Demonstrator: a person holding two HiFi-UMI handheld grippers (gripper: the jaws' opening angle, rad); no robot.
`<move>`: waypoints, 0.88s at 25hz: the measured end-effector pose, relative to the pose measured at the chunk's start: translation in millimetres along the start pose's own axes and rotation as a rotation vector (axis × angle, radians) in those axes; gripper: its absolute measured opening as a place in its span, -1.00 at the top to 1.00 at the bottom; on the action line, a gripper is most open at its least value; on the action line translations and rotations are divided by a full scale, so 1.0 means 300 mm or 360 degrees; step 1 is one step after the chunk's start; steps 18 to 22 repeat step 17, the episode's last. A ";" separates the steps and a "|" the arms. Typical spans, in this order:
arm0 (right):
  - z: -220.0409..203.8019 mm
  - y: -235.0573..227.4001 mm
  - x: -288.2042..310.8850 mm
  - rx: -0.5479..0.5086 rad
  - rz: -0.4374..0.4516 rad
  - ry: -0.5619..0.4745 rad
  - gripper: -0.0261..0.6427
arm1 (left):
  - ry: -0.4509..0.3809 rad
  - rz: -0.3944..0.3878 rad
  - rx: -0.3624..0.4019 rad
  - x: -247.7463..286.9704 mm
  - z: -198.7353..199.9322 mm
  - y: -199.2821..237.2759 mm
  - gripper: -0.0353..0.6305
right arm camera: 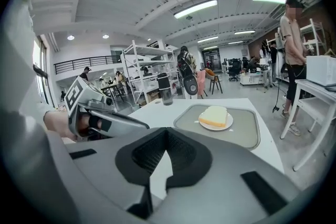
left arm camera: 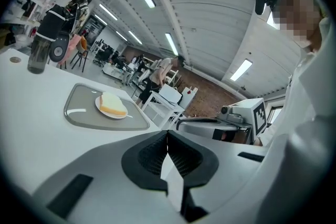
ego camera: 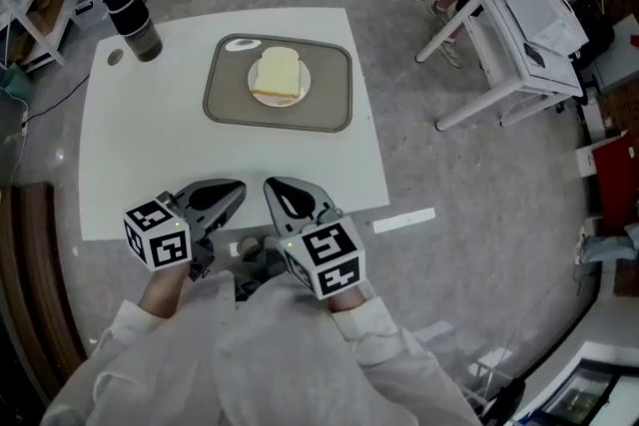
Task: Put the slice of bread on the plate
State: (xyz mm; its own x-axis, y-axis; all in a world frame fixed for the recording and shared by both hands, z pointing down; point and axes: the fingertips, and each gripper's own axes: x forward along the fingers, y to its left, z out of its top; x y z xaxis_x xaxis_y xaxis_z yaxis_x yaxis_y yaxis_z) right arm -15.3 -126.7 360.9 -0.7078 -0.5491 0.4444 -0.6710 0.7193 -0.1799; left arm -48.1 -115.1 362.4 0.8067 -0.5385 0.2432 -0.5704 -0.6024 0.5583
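While the white bench (ego camera: 150, 165) carries a grey tray (ego camera: 329, 105) at its far side, both tools hang over the near edge, well apart from it. The left hand-held gripper (ego camera: 238, 189) has its jaws pressed together with nothing between them, and so does the right hand-held gripper (ego camera: 272, 185). A dark bottle (ego camera: 135, 20) stands at the far left corner. On the tray sits a small white plate (ego camera: 305, 80), with the slice of bread (ego camera: 277, 73) lying on it.

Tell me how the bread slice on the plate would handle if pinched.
The slice of bread looks thick and soft, so it would probably dent under a firm pinch and feel light. Lying flat on the plate, it likely won't roll, though a push might slide it.
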 end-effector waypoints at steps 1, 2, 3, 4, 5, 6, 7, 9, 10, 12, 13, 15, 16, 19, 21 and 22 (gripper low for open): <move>-0.002 0.000 -0.004 -0.0007 0.0001 -0.0004 0.88 | -0.0002 -0.0008 0.0002 0.003 0.005 -0.005 0.87; -0.003 -0.001 -0.006 -0.0008 0.0000 -0.0008 0.88 | -0.0004 -0.0016 0.0003 0.006 0.008 -0.009 0.87; -0.004 0.000 -0.007 -0.0009 -0.0001 -0.0011 0.88 | -0.0006 -0.0025 0.0005 0.009 0.010 -0.013 0.87; -0.002 0.001 -0.007 -0.0013 -0.0003 -0.0016 0.88 | -0.0005 -0.0032 0.0007 0.011 0.010 -0.015 0.87; 0.002 0.002 -0.007 -0.0022 -0.0006 -0.0021 0.88 | -0.0003 -0.0038 0.0012 0.012 0.009 -0.018 0.87; 0.007 0.001 -0.007 -0.0031 -0.0012 -0.0025 0.88 | 0.0002 -0.0043 0.0016 0.013 0.009 -0.020 0.87; 0.011 -0.002 -0.009 -0.0038 -0.0020 -0.0027 0.88 | 0.0007 -0.0047 0.0022 0.014 0.009 -0.023 0.87; 0.017 -0.013 -0.014 -0.0041 -0.0037 -0.0026 0.88 | 0.0016 -0.0050 0.0031 0.015 0.009 -0.026 0.87; 0.019 -0.019 -0.017 -0.0036 -0.0046 -0.0024 0.88 | 0.0019 -0.0049 0.0033 0.015 0.010 -0.027 0.87; 0.018 -0.029 -0.022 -0.0017 -0.0063 -0.0018 0.88 | 0.0023 -0.0050 0.0035 0.015 0.010 -0.026 0.87; 0.018 -0.031 -0.023 -0.0013 -0.0070 -0.0016 0.88 | 0.0025 -0.0052 0.0036 0.015 0.011 -0.026 0.87; 0.018 -0.031 -0.023 -0.0023 -0.0083 -0.0011 0.88 | 0.0030 -0.0057 0.0039 0.012 0.010 -0.026 0.87; 0.020 -0.029 -0.023 -0.0037 -0.0089 -0.0010 0.88 | 0.0033 -0.0060 0.0040 0.010 0.010 -0.027 0.87; 0.022 -0.027 -0.022 -0.0053 -0.0095 -0.0009 0.88 | 0.0035 -0.0064 0.0040 0.009 0.009 -0.028 0.87; 0.022 -0.027 -0.022 -0.0053 -0.0095 -0.0009 0.88 | 0.0035 -0.0064 0.0040 0.009 0.009 -0.028 0.87; 0.022 -0.027 -0.022 -0.0053 -0.0095 -0.0009 0.88 | 0.0035 -0.0064 0.0040 0.009 0.009 -0.028 0.87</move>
